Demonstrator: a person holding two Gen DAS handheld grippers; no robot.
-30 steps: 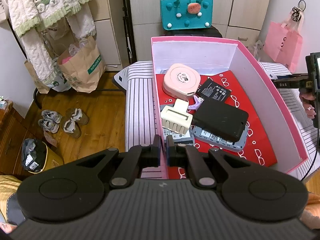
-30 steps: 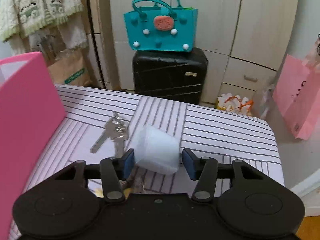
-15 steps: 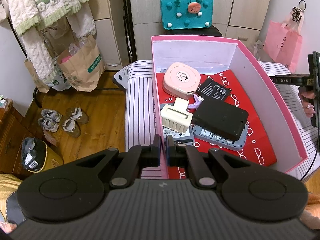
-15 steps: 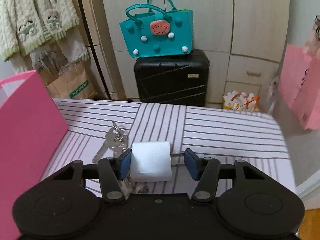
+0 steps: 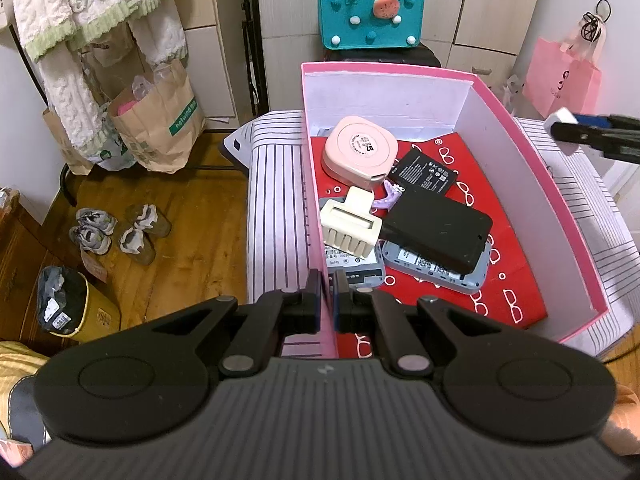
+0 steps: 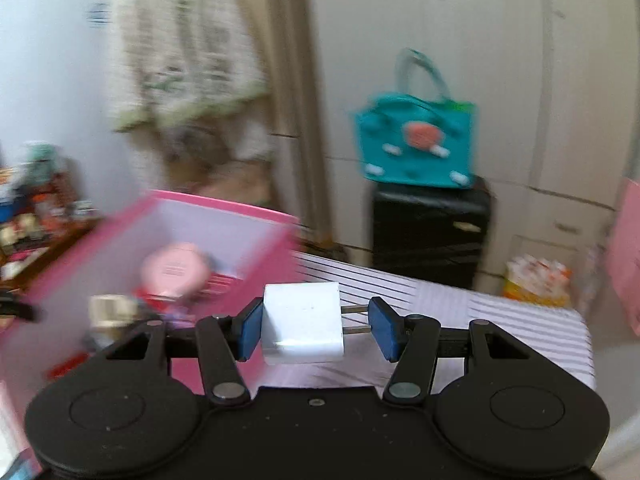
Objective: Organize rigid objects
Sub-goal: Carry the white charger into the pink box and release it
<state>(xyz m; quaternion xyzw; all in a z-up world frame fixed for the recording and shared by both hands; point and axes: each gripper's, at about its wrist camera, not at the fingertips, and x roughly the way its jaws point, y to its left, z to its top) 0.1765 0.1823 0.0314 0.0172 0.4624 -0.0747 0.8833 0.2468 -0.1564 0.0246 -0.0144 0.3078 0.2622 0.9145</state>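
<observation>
A pink box [image 5: 532, 184] with a red lining stands on a striped cushion. It holds a round pink case [image 5: 359, 152], a cream hair claw [image 5: 352, 224], a black case [image 5: 436, 232], a black battery [image 5: 426, 171] and grey devices [image 5: 436, 270]. My left gripper [image 5: 328, 304] is shut on the box's near left wall. My right gripper [image 6: 314, 328] is shut on a white plug charger [image 6: 302, 328], its prongs against the right pad, held in the air to the right of the box [image 6: 224, 240]. It also shows in the left wrist view [image 5: 580, 132], beyond the box's right wall.
A teal felt bag [image 5: 370, 16] sits on a black suitcase [image 6: 430, 232] behind the cushion. Pink paper bag [image 5: 560, 80] at the right. Paper bags [image 5: 156, 120], shoes [image 5: 116, 232] and a small bin [image 5: 64, 304] are on the wooden floor at the left. The right wrist view is motion-blurred.
My right gripper has lifted the white charger off the striped cushion, away from the keys, and swung left toward the pink box. My left gripper has stayed shut on the box wall.
</observation>
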